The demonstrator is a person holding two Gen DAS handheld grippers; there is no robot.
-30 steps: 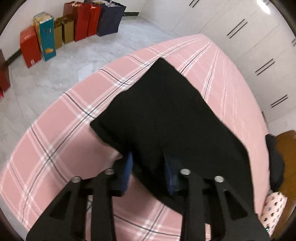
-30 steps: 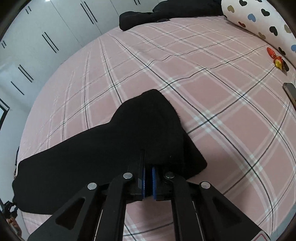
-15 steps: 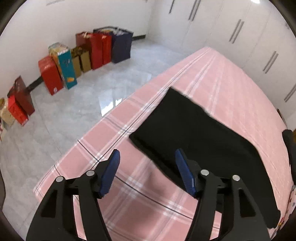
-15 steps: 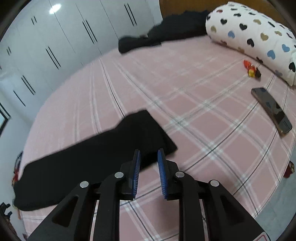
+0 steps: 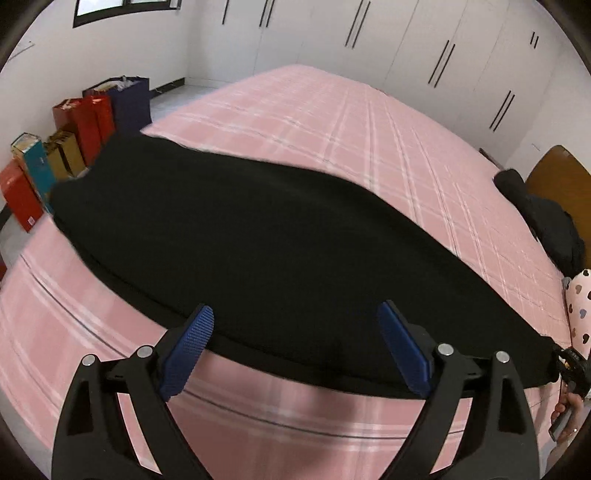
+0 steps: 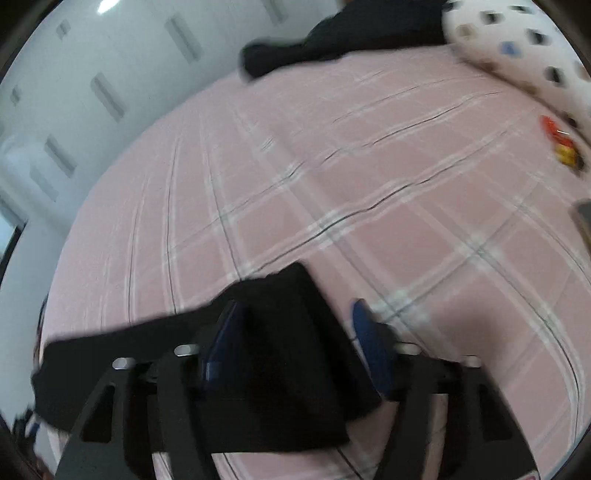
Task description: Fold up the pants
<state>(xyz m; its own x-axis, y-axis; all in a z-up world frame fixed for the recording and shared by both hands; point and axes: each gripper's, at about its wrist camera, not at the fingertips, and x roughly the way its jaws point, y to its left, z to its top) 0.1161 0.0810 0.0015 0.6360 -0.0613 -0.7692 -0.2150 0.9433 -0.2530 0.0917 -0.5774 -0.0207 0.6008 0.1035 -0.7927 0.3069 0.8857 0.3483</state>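
Left hand-held gripper (image 5: 295, 350) opening wide, nothing clamped, over the near edge of the black pants (image 5: 258, 240), laid long across the pink plaid bed (image 5: 332, 118). Right hand-held gripper (image 6: 295, 339) looks wide in a blurry view, straddling the pants' end, not pinching. Best bet: grab both layers at each end, fold evenly. White wardrobe (image 5: 424, 44) behind, gift bags (image 5: 81, 122) on floor.

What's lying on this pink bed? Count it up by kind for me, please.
Black pants: 1
Pile of dark clothes: 1
Heart-print pillow: 1
Small red-and-yellow thing: 1
Flat grey thing at the picture's edge, too blurred to name: 1
Total: 5
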